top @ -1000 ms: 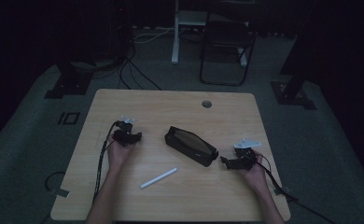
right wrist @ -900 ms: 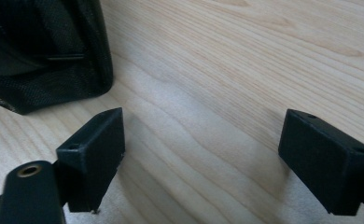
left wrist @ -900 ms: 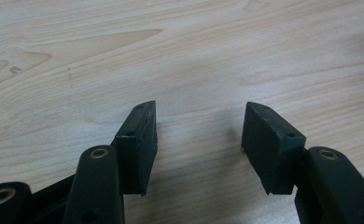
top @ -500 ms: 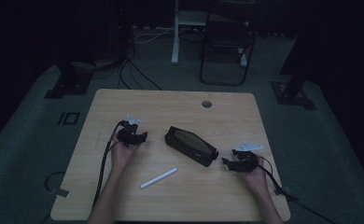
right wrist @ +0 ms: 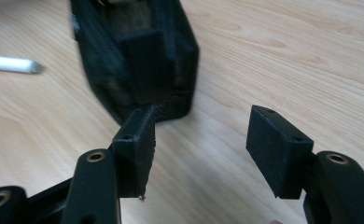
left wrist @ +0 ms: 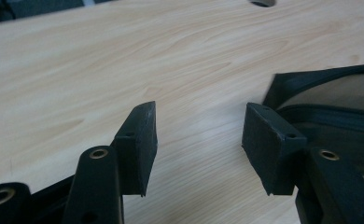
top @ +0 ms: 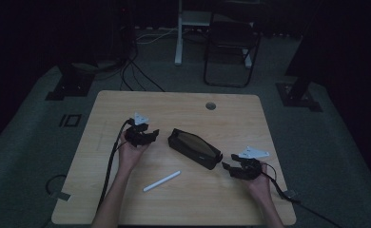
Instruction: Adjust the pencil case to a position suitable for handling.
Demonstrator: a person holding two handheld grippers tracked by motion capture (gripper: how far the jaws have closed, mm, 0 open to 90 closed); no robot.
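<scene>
Dim room, light wood table (top: 126,199) in the lower centre of the high view. A black zippered pouch (top: 194,148) lies diagonally at mid-table, its long axis running from upper left to lower right. A white stick-like object (top: 161,181), a pen or marker by the look of it, lies below and left of the pouch, apart from it. A round grommet hole (top: 210,105) sits near the table's far edge.

Left gripper (top: 148,136) is left of the pouch, held in the left hand (top: 129,154), jaws pointing toward the pouch's upper-left end, near it but not touching. In the left gripper view the gripper (left wrist: 199,140) has its jaws spread wide with bare wood between them; the pouch's (left wrist: 329,107) zipper edge shows at the right of the frame.

Right gripper (top: 229,167) is at the pouch's lower-right end, held in the right hand (top: 259,183). In the right gripper view the gripper (right wrist: 201,140) is likewise spread apart, nothing between the pads; the pouch's (right wrist: 138,51) end fills the upper left just beyond the left jaw, and the white stick (right wrist: 12,64) shows at the left edge.

Black chair (top: 231,42) stands on the floor behind the table.
</scene>
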